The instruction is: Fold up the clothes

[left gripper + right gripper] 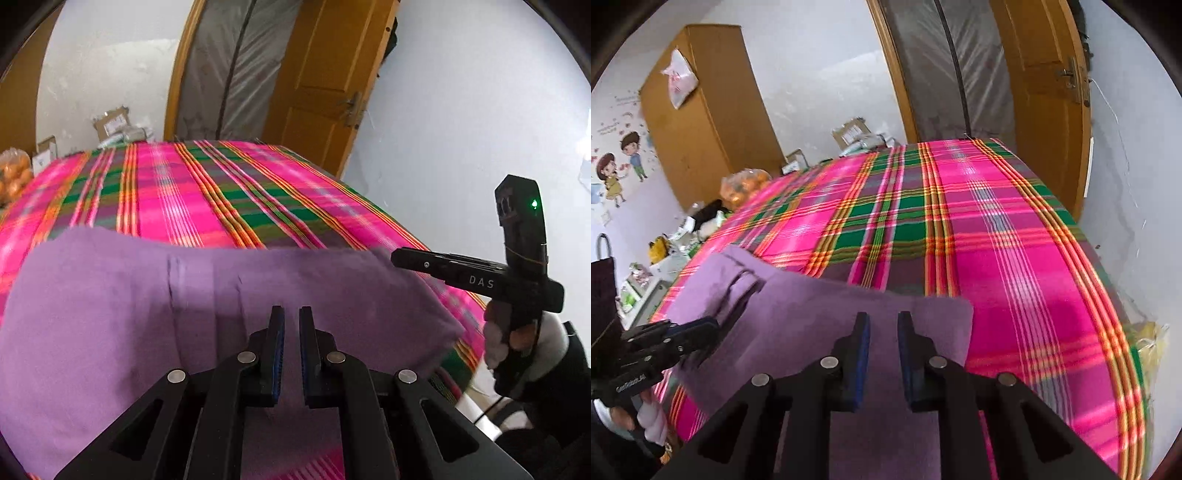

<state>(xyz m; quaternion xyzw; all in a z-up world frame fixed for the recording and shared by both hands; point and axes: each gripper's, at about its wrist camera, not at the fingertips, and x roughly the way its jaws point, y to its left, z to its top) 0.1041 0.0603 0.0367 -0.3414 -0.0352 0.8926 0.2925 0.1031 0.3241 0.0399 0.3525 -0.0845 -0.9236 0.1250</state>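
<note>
The purple garment (110,314) lies crosswise on the bed (1015,258); left gripper (291,354) shut, right gripper (882,358) slightly open, neither visibly holding cloth.

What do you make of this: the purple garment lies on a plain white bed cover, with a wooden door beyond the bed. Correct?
Not quite. The purple garment does lie on the bed, and the wooden door does stand beyond it, but the bed cover is a pink and green plaid, not plain white. The right wrist view shows this plainly.
</note>
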